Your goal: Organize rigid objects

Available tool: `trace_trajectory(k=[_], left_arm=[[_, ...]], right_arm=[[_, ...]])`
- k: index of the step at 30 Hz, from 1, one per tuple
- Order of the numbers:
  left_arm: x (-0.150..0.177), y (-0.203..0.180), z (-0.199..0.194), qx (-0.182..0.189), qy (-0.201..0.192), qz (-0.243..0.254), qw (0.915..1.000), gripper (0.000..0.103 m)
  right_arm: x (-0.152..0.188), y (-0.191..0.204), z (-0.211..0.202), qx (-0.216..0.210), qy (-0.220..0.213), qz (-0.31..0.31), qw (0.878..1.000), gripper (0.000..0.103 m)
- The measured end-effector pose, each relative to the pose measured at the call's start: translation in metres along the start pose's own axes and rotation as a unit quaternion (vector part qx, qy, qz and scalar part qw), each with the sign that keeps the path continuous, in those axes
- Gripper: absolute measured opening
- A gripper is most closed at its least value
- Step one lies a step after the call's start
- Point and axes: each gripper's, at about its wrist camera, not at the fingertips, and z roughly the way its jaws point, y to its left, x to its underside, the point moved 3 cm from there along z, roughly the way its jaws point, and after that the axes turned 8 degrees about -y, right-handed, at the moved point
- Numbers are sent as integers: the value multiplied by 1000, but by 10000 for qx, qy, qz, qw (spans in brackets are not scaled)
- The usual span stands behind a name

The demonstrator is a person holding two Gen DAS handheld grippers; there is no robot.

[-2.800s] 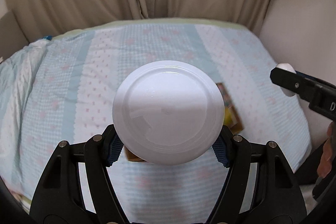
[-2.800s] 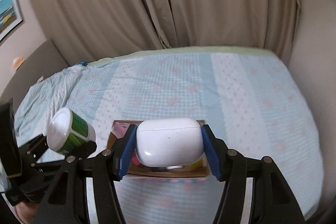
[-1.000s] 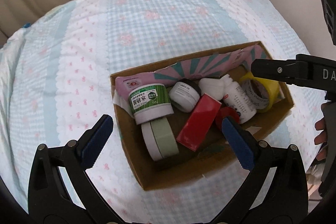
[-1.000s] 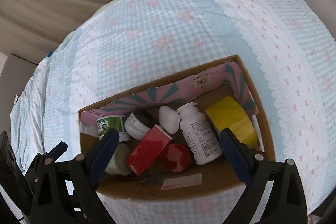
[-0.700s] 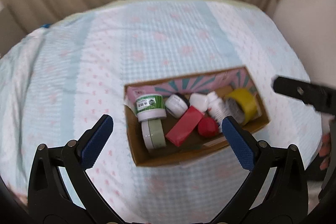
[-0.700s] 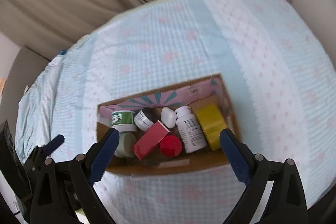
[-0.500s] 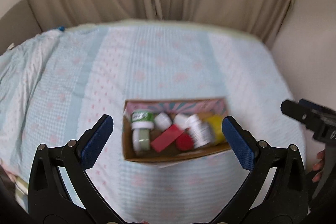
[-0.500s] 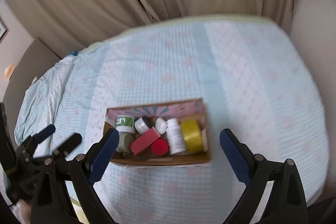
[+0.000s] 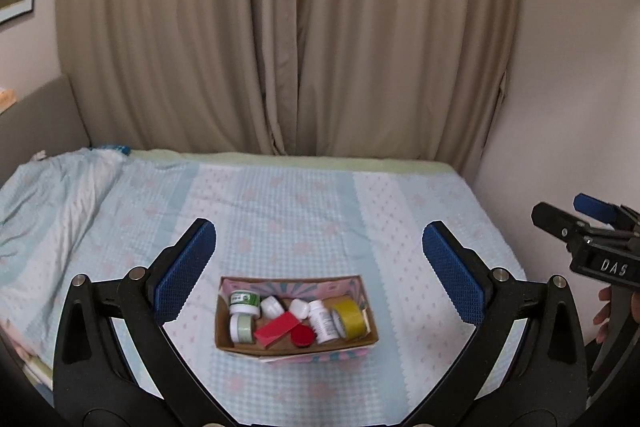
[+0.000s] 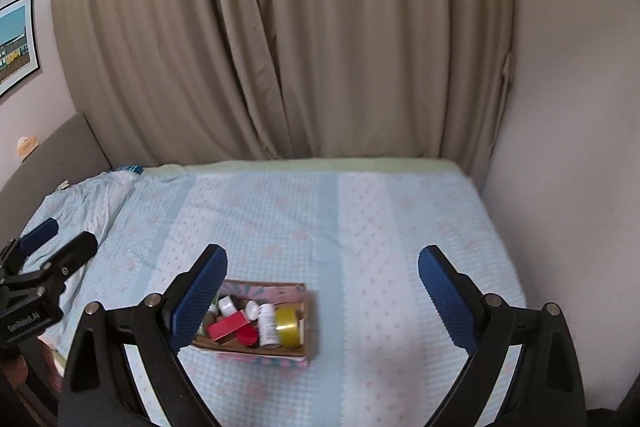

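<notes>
The left gripper [image 9: 319, 273] is wide open and holds nothing; its blue pads [image 9: 184, 269] stand far apart above the bed [image 9: 280, 203]. The right gripper [image 10: 320, 291] is also wide open and empty. Below both lies a cardboard box [image 9: 296, 345] on the checked sheet, near the front edge of the bed. Inside the box are a green-label jar [image 9: 244, 301], a red box [image 9: 277, 329], a red cap [image 9: 302, 337], a white bottle [image 9: 323, 321] and a yellow tape roll [image 9: 350, 317], close together. Beige curtains [image 9: 288, 27] hang behind the bed.
</notes>
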Motion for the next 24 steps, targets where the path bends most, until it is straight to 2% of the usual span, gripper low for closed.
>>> trace_trajectory(k=[12,24], left_arm=[[4,-28,-14,-45,-110,316,9994,103],[3,-17,-22,-172,-215,171,9995,103]], right_arm=[[-5,-15,-21,281,-365,-85,9989,95],[0,-10,-20,221,-389,-148,9989,95]])
